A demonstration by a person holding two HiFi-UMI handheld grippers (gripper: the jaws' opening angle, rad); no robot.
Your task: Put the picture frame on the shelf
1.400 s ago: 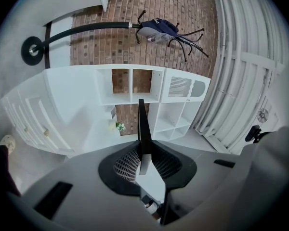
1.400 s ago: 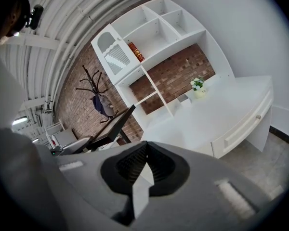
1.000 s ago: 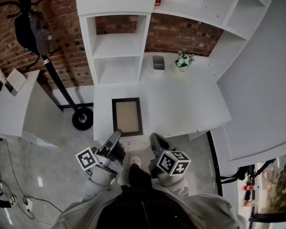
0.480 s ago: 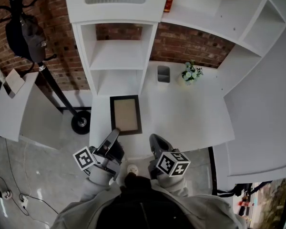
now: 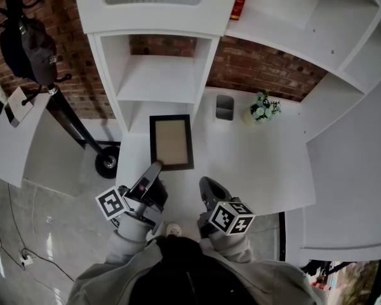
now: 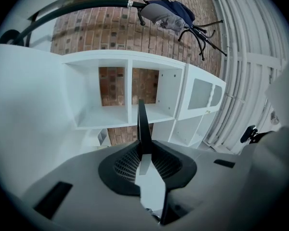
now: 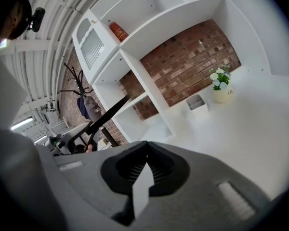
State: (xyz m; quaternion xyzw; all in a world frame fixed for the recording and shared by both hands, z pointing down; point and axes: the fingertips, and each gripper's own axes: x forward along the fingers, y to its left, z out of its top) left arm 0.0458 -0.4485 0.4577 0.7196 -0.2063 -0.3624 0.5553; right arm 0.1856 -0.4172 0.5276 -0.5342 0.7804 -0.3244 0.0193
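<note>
Picture frame (image 5: 171, 142) has black border, tan panel.

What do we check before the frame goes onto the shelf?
1. Grip: left gripper shut on the edge of the black-rimmed rectangular picture frame: ok.
2. Spare hand: right gripper shut, holding nothing, apart from the frame: ok.
3. Target: middle cubby of the white shelf unit shows nothing inside: ok.
4. Frame on shelf: not ok, held in the air in front of it.
5. Path: grey pen cup and small potted white flowers sit off to the right: ok.
6. Stand on the frame's back: cannot tell.
</note>
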